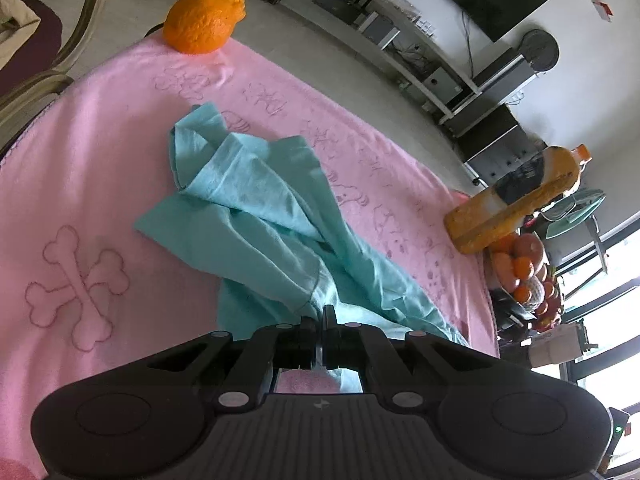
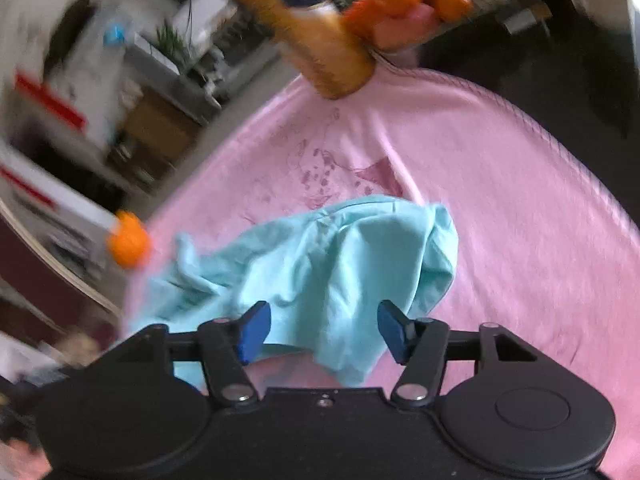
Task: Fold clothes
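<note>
Surroundings: a bumpy orange citrus fruit (image 1: pixel 204 22) sits on the far corner of the pink terry towel (image 1: pixel 80 168) that covers your tabletop; a tall orange juice bottle with a dark label (image 1: pixel 516 196) stands on the towel's other far corner. Neither touches the garment.
In the way: nothing lies between your claws and the cloth; fruit and bottle are well apart from it.
Writing: the bottle's label is too small and blurred to read. The towel carries stitched crossed bones (image 1: pixel 76 284) and a row of small outline figures, no legible words.
Containers: a bowl of oranges and reddish fruit (image 1: pixel 520 268) sits just beyond the bottle, off the towel's edge.
Garment: the crumpled teal cotton shirt (image 1: pixel 256 216) lies mid-towel, bunched in loose folds, one end drawn up toward your left claw.
Left claw (image 1: pixel 319 314): pressed together, pinching a fold of the teal shirt.
Right claw (image 2: pixel 322 330): spread wide, blue pads (image 2: pixel 254 330) on either side of a hanging flap of the shirt (image 2: pixel 320 264), not pressing it. The right wrist view is motion-blurred.
</note>
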A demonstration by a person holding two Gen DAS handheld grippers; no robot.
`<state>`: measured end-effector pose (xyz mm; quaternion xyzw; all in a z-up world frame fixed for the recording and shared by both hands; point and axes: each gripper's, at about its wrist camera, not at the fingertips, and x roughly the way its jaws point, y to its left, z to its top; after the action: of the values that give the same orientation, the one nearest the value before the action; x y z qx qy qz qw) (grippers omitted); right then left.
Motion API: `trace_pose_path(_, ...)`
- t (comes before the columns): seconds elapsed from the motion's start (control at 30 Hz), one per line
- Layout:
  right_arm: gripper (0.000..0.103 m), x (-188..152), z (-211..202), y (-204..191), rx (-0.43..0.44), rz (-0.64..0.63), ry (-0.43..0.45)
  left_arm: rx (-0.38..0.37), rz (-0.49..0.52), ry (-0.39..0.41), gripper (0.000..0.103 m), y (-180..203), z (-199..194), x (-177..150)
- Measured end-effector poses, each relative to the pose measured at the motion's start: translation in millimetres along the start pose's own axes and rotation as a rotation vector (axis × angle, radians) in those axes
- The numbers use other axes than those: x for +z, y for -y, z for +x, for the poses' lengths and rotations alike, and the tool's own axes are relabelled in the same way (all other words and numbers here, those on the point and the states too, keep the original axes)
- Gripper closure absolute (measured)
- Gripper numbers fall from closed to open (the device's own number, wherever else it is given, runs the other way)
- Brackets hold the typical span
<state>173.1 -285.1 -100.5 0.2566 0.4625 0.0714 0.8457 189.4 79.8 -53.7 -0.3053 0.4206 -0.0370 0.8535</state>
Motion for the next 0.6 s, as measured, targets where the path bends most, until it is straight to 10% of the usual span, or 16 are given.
trace_pose_path(0.07, 0.064, 1.8, 11.6, -7.4, -0.059, -0.045, -0.039, 0.005, 0.003, -0.002, 0.103, -0.2, 1.5, -0.1)
trace_pose_path(0.1, 0.102, 2.8, 17.4, -10.8, -0.087, -0.066, -0.060, 0.007, 0.007, -0.002, 0.103, -0.4, 1.2, -0.4)
trace_pose_path(0.37, 0.101, 100.5, -22.9, 14.5, 0.114, 0.381, 0.194, 0.014, -0.001, -0.001, 0.103, -1.1, 8.1, 3.8)
trace_pose_path(0.5, 0.070, 118.2, -30.2, 60.1, 0.064, 0.600, 0.224, 0.015, 0.006, -0.014, 0.103, -1.6, 11.4, 0.4)
trace_pose_path(0.6, 0.065, 94.6, -39.7, 73.0, 0.024, 0.509, 0.157, 0.016, 0.003, -0.021, 0.103, -3.1, 13.7, -0.9)
